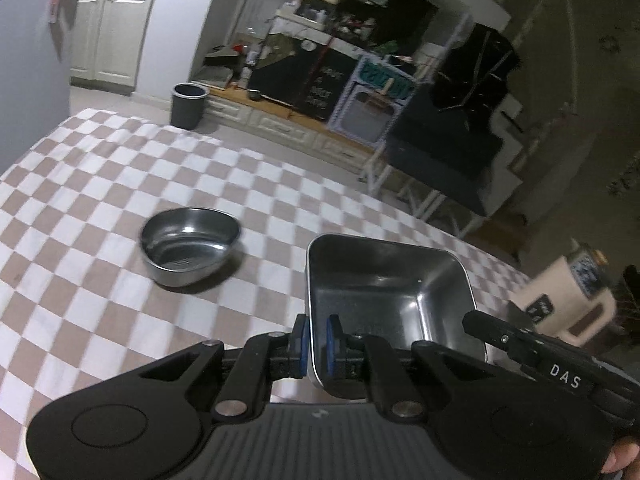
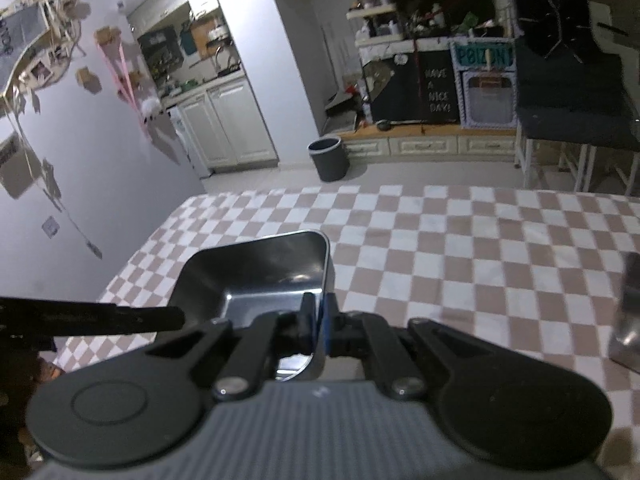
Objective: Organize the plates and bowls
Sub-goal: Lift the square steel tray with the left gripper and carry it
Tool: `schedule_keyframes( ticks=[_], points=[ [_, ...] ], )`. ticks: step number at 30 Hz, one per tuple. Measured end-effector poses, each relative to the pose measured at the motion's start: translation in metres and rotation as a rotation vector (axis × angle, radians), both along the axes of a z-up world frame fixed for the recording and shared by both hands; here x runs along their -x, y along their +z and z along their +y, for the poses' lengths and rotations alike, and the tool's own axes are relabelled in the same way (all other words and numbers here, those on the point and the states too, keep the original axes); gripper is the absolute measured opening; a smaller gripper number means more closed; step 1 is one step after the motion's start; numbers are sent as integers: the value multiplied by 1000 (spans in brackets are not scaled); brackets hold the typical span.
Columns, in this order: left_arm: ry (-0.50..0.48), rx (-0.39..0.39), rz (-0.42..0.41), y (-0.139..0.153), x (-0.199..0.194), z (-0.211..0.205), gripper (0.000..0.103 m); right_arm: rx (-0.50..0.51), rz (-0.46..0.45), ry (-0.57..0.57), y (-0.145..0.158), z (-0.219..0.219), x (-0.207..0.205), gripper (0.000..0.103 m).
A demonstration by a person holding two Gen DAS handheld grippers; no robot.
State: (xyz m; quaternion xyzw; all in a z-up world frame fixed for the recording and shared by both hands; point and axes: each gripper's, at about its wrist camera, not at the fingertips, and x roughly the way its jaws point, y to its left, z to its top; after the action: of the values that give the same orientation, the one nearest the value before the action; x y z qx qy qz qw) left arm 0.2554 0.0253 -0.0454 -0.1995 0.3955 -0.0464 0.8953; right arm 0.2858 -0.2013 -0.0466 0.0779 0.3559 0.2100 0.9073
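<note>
Square steel tray (image 1: pixel 384 296) | my left gripper (image 1: pixel 316 344) clamps its left wall, right gripper (image 2: pixel 318 324) its right wall | round bowl (image 1: pixel 190 246) mid-tablecloth (image 1: pixel 100 184)

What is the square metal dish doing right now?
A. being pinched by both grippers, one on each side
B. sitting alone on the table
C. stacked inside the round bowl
A: the left gripper clamps one wall of the square metal dish, and the right gripper clamps the opposite wall.
</note>
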Motion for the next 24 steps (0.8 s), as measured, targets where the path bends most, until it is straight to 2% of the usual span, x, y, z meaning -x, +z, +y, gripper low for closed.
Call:
schedule_keyframes(
  ticks=[7,16,24],
  points=[
    [-100,17,-4,1,10,-44,9,0,4,-84,8,-48,34,5],
    [-223,14,9,-8,25,-96,9,-2,27,-201,0,-94,83,5],
    [-334,-39,59,-28,41,-133,9,35,84,-260,-12,-113,109,5]
  ],
)
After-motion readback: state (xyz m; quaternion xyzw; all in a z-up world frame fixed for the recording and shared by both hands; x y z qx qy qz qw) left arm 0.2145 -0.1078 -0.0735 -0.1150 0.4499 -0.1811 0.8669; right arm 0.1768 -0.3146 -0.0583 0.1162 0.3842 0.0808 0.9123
